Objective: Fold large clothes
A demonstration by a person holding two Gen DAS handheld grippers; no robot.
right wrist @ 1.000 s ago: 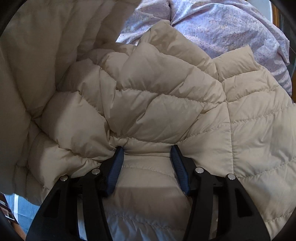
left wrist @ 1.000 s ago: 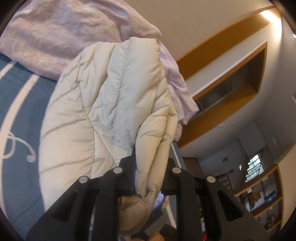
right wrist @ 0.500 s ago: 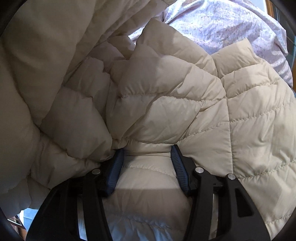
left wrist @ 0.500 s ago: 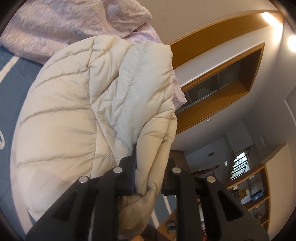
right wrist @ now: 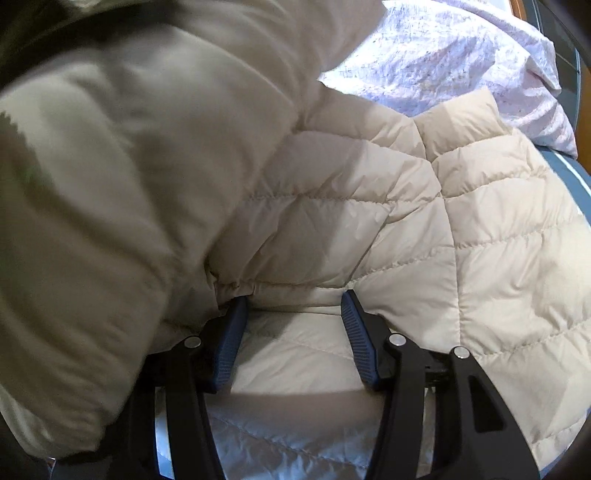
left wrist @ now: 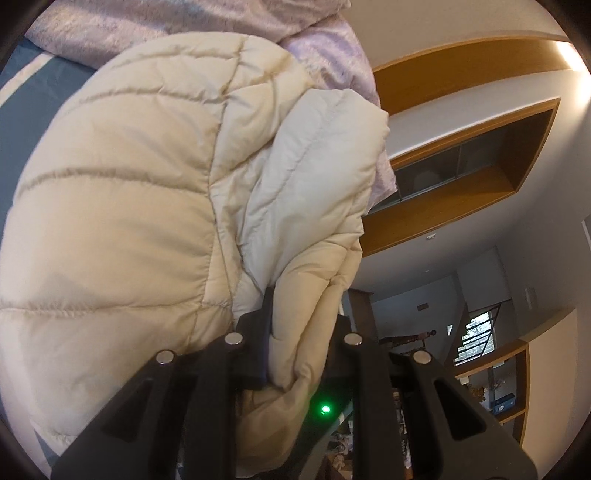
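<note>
The left claw (left wrist: 295, 325), clamped on the cream puffer jacket's (left wrist: 147, 221) edge, has swung it over toward nine o'clock; the right claw (right wrist: 291, 317) stays apart, pinning the fold.

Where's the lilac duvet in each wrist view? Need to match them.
Left wrist: lilac duvet along the top edge, running down behind the cream puffer jacket to its right.
Right wrist: upper right corner, beyond the jacket.
Shared landmark: the blue bedcover with a white stripe.
</note>
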